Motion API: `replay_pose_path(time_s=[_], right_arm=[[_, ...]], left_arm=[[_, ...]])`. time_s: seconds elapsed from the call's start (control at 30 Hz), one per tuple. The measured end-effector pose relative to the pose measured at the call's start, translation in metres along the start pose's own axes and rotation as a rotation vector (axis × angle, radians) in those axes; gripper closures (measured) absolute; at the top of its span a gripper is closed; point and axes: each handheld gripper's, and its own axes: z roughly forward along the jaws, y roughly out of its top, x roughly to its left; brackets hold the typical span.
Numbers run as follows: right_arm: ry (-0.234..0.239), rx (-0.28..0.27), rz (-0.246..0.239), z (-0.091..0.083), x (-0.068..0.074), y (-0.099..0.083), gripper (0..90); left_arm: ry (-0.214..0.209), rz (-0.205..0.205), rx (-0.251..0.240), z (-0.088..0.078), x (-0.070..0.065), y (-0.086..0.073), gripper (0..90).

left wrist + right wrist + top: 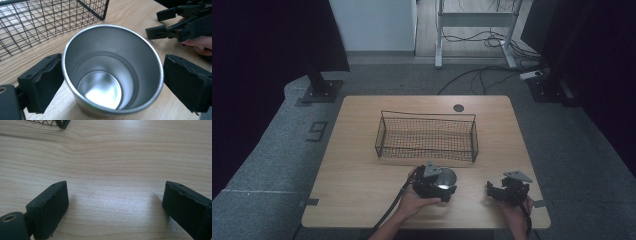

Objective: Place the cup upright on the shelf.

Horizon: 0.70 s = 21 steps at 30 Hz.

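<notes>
A shiny steel cup stands upright and empty on the wooden table, just in front of the wire basket. In the left gripper view the cup sits between my left gripper's pads, which press its rim from both sides. My left gripper is shut on the cup. My right gripper rests to the right near the table's front edge. Its jaws stand wide open over bare wood in the right gripper view, holding nothing.
An empty black wire basket sits mid-table behind the cup, its near corner close to the cup. A round grommet lies at the table's back edge. Dark stands and cables are on the floor beyond.
</notes>
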Motion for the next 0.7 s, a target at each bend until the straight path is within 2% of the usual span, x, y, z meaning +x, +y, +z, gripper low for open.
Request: replay_pose_path(time_s=[0.17,0.23,0.33,0.4,0.53,0.7], right_arm=[[0.000,0.000,0.000,0.000,0.000,0.000,6.6],[0.000,0.000,0.000,0.000,0.000,0.000,6.6],[0.000,0.000,0.000,0.000,0.000,0.000,6.6],[0.000,0.000,0.000,0.000,0.000,0.000,6.6],[0.000,0.000,0.000,0.000,0.000,0.000,6.6],[0.000,0.000,0.000,0.000,0.000,0.000,6.6]], left_arm=[[0.010,0.009,-0.002,0.009,-0.004,0.000,5.6],[0.026,0.019,-0.002,0.012,-0.005,-0.001,6.2],[0.050,0.024,-0.005,0.013,-0.004,-0.002,11.3],[0.044,0.022,-0.010,0.014,-0.003,-0.003,12.2],[0.051,0.045,-0.014,0.012,-0.004,-0.004,13.6],[0.047,0.044,-0.033,0.007,-0.001,-0.003,14.4]])
